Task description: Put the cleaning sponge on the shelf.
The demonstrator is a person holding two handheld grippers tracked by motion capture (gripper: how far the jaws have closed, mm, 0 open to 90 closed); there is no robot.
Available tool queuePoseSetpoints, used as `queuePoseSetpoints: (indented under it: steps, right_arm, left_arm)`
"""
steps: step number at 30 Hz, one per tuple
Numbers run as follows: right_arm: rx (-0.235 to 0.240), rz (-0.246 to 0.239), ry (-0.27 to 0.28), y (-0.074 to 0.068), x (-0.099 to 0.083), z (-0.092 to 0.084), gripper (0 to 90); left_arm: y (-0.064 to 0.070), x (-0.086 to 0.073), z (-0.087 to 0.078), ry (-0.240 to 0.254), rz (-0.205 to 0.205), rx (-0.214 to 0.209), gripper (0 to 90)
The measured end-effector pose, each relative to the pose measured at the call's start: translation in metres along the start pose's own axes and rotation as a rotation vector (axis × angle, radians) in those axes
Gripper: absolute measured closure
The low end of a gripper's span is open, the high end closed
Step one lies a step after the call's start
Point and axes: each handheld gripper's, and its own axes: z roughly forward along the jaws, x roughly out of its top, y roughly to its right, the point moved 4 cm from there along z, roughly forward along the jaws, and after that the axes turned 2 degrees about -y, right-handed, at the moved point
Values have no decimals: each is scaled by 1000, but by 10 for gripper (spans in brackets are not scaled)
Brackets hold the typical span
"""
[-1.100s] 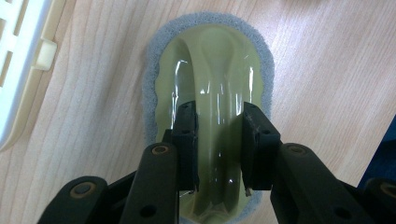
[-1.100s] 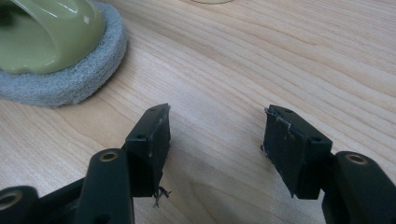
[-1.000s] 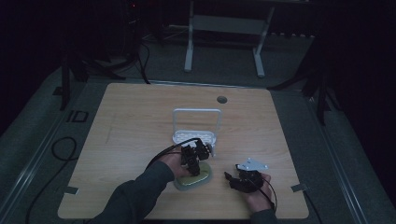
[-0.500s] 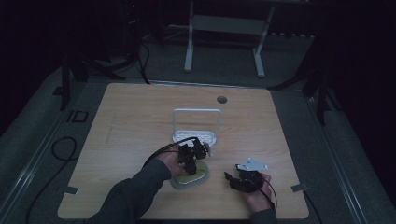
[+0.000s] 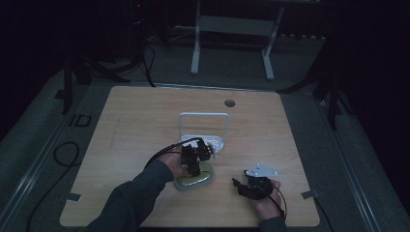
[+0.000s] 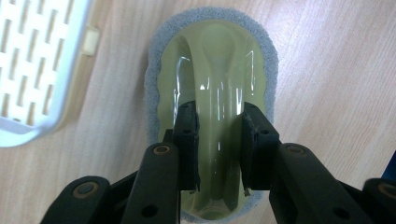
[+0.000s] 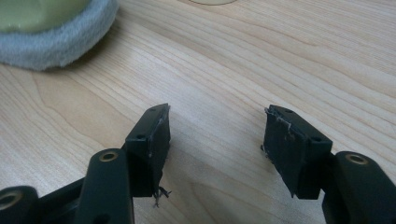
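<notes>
A scrubbing pad [image 5: 197,181] with a glossy yellow-green plastic grip [image 6: 215,60] on a grey sponge base lies on the wooden table [image 5: 145,121], near its front middle. My left gripper [image 5: 195,161] comes down on it from above. In the left gripper view that left gripper [image 6: 218,114] is shut on the raised grip ridge, one pad against each side. My right gripper [image 5: 238,184] hovers low to the right of the pad. In its own view the right gripper [image 7: 217,119] is open over bare wood, with the pad's grey edge [image 7: 56,35] at the top left.
A white slotted rack [image 5: 211,141] with a tall hoop handle [image 5: 203,115] stands just behind the pad; its corner [image 6: 32,60] lies left of the pad. A round cable hole [image 5: 229,103] sits near the table's far edge. A metal stand [image 5: 232,26] is beyond the table.
</notes>
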Motion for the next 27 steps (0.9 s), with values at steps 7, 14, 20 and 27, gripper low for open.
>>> queuePoseSetpoints:
  steps: [7, 14, 20, 27]
  right_arm:
    - [1, 0, 0, 0, 0, 0, 403]
    - [1, 1, 1, 0, 0, 0, 403]
    - [1, -3, 4, 0, 0, 0, 403]
    - [1, -1, 4, 0, 0, 0, 402]
  left_arm:
    - [-11, -3, -5, 27, 23, 7, 714]
    - [-16, -4, -9, 45, 42, 39, 715]
    - [-19, -2, -12, 53, 54, 57, 715]
    - [-24, 0, -12, 49, 85, 93, 715]
